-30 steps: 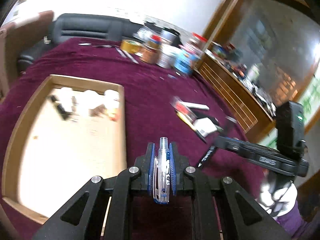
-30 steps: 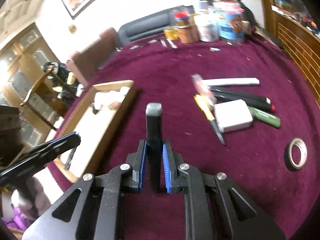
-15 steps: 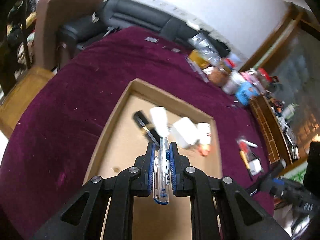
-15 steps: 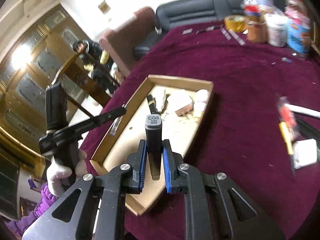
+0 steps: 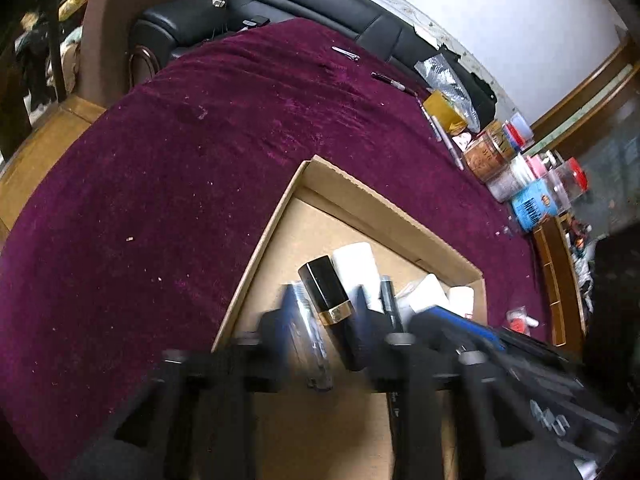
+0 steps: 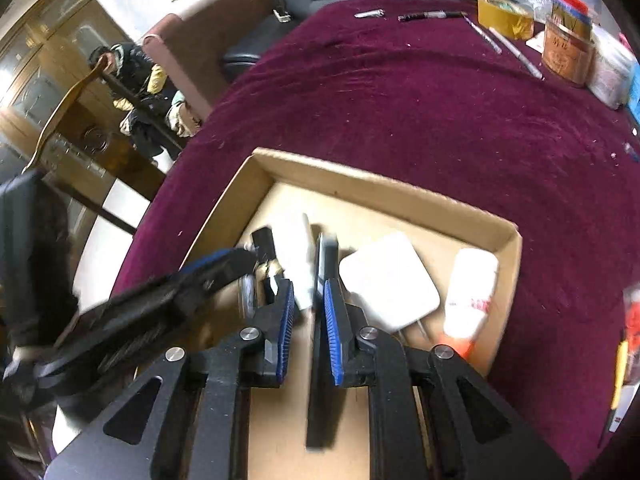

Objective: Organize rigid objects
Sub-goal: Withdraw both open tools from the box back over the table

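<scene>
Both grippers hover low over the open cardboard tray (image 5: 384, 204) (image 6: 360, 176) on the maroon cloth. My left gripper (image 5: 325, 298) is blurred and its jaws are opening. The clear pen (image 5: 316, 348) lies loose between them beside the left pad. It sits just in front of a black lipstick case with a gold band (image 5: 324, 288) and a white tube (image 5: 356, 268). My right gripper (image 6: 309, 312) is shut on a dark grey marker (image 6: 327, 258), which points into the tray between the white tube (image 6: 294, 248) and a white charger (image 6: 388, 280). A white bottle with an orange cap (image 6: 470, 292) lies at the tray's right wall.
Jars and tins (image 5: 492, 152) (image 6: 566, 56), a yellow tape roll (image 6: 506, 16) and loose pens (image 6: 432, 15) crowd the far right of the cloth. More small items (image 6: 628, 320) lie right of the tray. A black sofa (image 5: 320, 12) stands behind the table.
Both grippers have swung over the tray and come down closer to the things in it. The left jaws have spread and the clear pen has come free of the pads.
</scene>
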A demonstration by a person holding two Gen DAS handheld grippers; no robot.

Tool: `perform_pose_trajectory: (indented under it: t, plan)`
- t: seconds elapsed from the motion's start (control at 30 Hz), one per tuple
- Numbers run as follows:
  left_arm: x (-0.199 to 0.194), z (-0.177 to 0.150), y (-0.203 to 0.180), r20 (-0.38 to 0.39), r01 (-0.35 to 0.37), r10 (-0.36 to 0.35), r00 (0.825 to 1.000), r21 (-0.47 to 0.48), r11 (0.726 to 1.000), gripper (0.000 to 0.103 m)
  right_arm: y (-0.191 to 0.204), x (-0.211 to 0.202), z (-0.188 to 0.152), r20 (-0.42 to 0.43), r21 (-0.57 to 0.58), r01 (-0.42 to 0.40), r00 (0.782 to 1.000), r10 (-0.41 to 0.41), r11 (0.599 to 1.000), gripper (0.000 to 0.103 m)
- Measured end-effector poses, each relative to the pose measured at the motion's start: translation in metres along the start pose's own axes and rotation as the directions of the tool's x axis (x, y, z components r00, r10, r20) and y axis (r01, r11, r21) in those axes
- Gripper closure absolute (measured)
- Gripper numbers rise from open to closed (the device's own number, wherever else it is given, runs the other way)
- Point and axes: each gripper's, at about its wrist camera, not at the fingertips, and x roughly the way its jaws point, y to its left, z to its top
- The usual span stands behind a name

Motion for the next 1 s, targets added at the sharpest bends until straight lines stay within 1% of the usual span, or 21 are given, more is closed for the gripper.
perform_pose_trajectory:
  t: [0.1,0.2,0.23,0.27,0.3,0.37,0.43,0.5,0.53,0.57,0.6,0.63,0.67,0.7,0.73,0.77,0.8,0.83,0.87,0.93,1.0]
  plan:
    - [-0.012,-0.005,0.001,-0.002,0.022,-0.022,1.0,-0.012,1.0,0.057,-0.011,0.0,0.003,0.018,0.055,-0.01,1.0,0.009,0.998,0.089]
    - [-0.033,-0.015,-0.003,0.021,0.034,-0.034,0.999,-0.001,0.999,0.055,-0.013,-0.019,-0.004,0.055,0.05,-0.04,0.998,0.037,0.998,0.089]
    - [-0.042,-0.02,-0.007,0.037,0.037,-0.037,0.999,0.012,0.999,0.054,-0.013,-0.03,-0.008,0.082,0.027,-0.027,0.996,0.024,0.999,0.089]
    - [-0.052,-0.026,-0.012,0.06,0.034,-0.035,0.998,0.027,0.999,0.05,-0.013,-0.042,-0.014,0.109,0.0,-0.009,0.994,0.009,1.0,0.089]
    - [-0.065,-0.036,-0.019,0.097,0.028,-0.032,0.995,0.047,0.998,0.047,-0.012,-0.053,-0.019,0.135,-0.022,0.011,0.991,-0.008,1.0,0.088]
    - [-0.081,-0.048,-0.029,0.151,0.014,-0.025,0.988,0.069,0.998,0.045,-0.015,-0.079,-0.034,0.207,-0.06,0.075,0.976,-0.061,0.995,0.084]
    - [-0.099,-0.066,-0.047,0.216,0.015,-0.036,0.976,0.096,0.995,0.044,-0.021,-0.103,-0.051,0.284,-0.061,0.129,0.953,-0.107,0.99,0.072]
    - [-0.112,-0.081,-0.066,0.269,0.013,-0.049,0.962,0.131,0.991,0.042,-0.032,-0.128,-0.07,0.367,-0.031,0.178,0.917,-0.154,0.984,0.065]
    - [-0.118,-0.088,-0.077,0.299,0.006,-0.051,0.953,0.15,0.989,0.042,-0.037,-0.142,-0.082,0.416,-0.011,0.207,0.891,-0.184,0.978,0.065]
    - [-0.122,-0.095,-0.088,0.327,-0.005,-0.05,0.944,0.166,0.986,0.042,-0.042,-0.155,-0.095,0.472,0.016,0.247,0.852,-0.225,0.969,0.063]
    - [-0.126,-0.103,-0.098,0.361,-0.02,-0.048,0.931,0.181,0.983,0.038,-0.048,-0.169,-0.11,0.532,0.049,0.294,0.801,-0.275,0.954,0.049]
    - [-0.131,-0.111,-0.108,0.392,-0.036,-0.044,0.919,0.194,0.98,0.034,-0.053,-0.178,-0.121,0.583,0.085,0.33,0.748,-0.316,0.94,0.023]
    - [-0.135,-0.122,-0.119,0.427,-0.052,-0.04,0.903,0.201,0.978,0.024,-0.062,-0.187,-0.134,0.631,0.124,0.35,0.694,-0.347,0.928,0.013]
    - [-0.136,-0.132,-0.128,0.44,-0.044,-0.05,0.897,0.201,0.979,0.012,-0.078,-0.194,-0.149,0.667,0.178,0.348,0.645,-0.373,0.92,0.006]
    - [-0.134,-0.138,-0.134,0.431,-0.018,-0.071,0.9,0.2,0.98,0.007,-0.091,-0.196,-0.154,0.644,0.225,0.334,0.654,-0.397,0.915,0.006]
    - [-0.132,-0.144,-0.137,0.408,0.011,-0.093,0.908,0.199,0.98,0.002,-0.108,-0.196,-0.158,0.59,0.265,0.294,0.704,-0.395,0.918,0.006]
    - [-0.125,-0.15,-0.144,0.366,0.048,-0.121,0.923,0.203,0.978,0.002,-0.127,-0.194,-0.162,0.538,0.297,0.231,0.761,-0.362,0.927,0.007]
    - [-0.117,-0.156,-0.153,0.315,0.069,-0.138,0.939,0.22,0.973,0.002,-0.145,-0.191,-0.167,0.495,0.336,0.179,0.802,-0.335,0.925,0.01]
    - [-0.108,-0.161,-0.162,0.271,0.067,-0.136,0.953,0.246,0.967,0.002,-0.158,-0.188,-0.173,0.458,0.373,0.169,0.822,-0.339,0.913,0.01]
    - [-0.092,-0.173,-0.177,0.21,0.053,-0.119,0.971,0.294,0.954,0.002,-0.174,-0.189,-0.183,0.431,0.406,0.169,0.831,-0.351,0.898,0.01]
    - [-0.084,-0.182,-0.183,0.171,0.062,-0.119,0.978,0.307,0.95,0.002,-0.185,-0.196,-0.19,0.425,0.416,0.147,0.841,-0.335,0.897,0.01]
